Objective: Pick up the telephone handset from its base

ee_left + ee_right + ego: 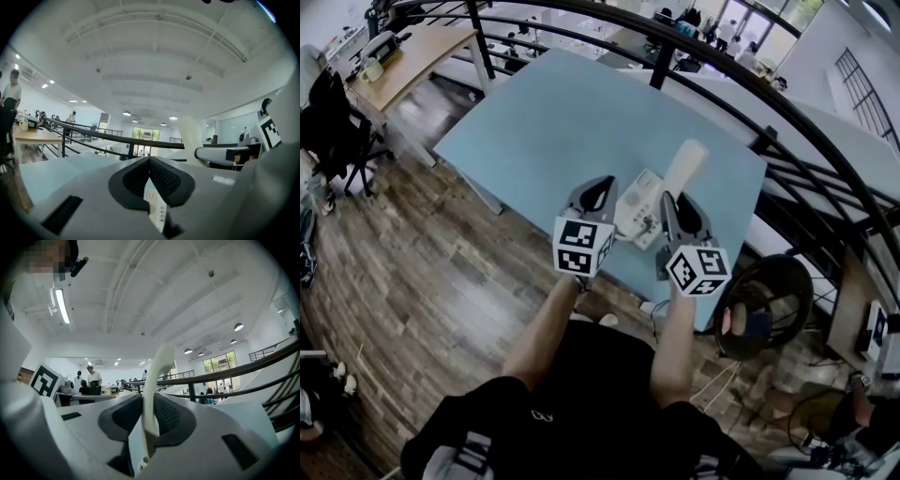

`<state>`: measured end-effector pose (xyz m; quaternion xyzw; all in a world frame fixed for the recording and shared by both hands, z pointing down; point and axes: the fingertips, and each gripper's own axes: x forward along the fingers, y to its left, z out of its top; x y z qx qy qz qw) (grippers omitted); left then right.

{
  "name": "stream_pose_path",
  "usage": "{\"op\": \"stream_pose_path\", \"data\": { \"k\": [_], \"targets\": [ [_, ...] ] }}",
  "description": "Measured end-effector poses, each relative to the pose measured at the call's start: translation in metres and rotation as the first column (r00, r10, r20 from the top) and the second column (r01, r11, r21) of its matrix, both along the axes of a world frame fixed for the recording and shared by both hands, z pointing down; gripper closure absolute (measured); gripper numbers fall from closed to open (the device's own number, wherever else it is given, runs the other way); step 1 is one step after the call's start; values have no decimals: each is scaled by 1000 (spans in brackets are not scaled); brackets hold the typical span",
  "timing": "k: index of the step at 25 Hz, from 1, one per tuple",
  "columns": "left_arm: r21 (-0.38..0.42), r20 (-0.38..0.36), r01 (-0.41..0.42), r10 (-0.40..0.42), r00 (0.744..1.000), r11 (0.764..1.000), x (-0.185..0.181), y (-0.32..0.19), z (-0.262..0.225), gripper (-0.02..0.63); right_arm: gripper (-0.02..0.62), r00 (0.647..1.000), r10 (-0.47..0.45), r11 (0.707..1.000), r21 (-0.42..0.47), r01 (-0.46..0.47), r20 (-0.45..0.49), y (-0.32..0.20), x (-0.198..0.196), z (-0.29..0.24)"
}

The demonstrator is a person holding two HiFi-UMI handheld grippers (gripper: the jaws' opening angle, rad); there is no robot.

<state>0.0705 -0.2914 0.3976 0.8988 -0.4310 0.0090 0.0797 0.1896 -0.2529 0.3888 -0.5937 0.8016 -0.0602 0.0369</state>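
Note:
The white telephone base (637, 214) sits near the front right edge of the light blue table (544, 122). My left gripper (602, 190) is at the base's left side; in the left gripper view its jaws (150, 164) are shut on the white edge of the base (155, 208), where small buttons show. My right gripper (672, 202) is shut on the cream handset (685, 161), which stands tilted up above the base's right side. In the right gripper view the curved handset (157, 376) rises from between the dark pads (169, 416). The left gripper view shows the handset (190, 136) beside the right gripper (225, 153).
A black curved railing (750, 94) runs behind the table. The table's front edge (609, 281) is close to the person's arms. A wooden desk (403, 61) stands at the far left, a dark round chair (764, 309) at the right, wooden floor (412, 309) below.

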Motion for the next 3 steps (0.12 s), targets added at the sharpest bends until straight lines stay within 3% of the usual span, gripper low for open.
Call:
{"op": "stream_pose_path", "data": {
  "k": [3],
  "targets": [
    [-4, -10, 3, -3, 1000, 1000, -3, -2, -3, 606, 518, 1000, 1, 1000, 0, -1, 1, -4, 0, -1]
  ]
}}
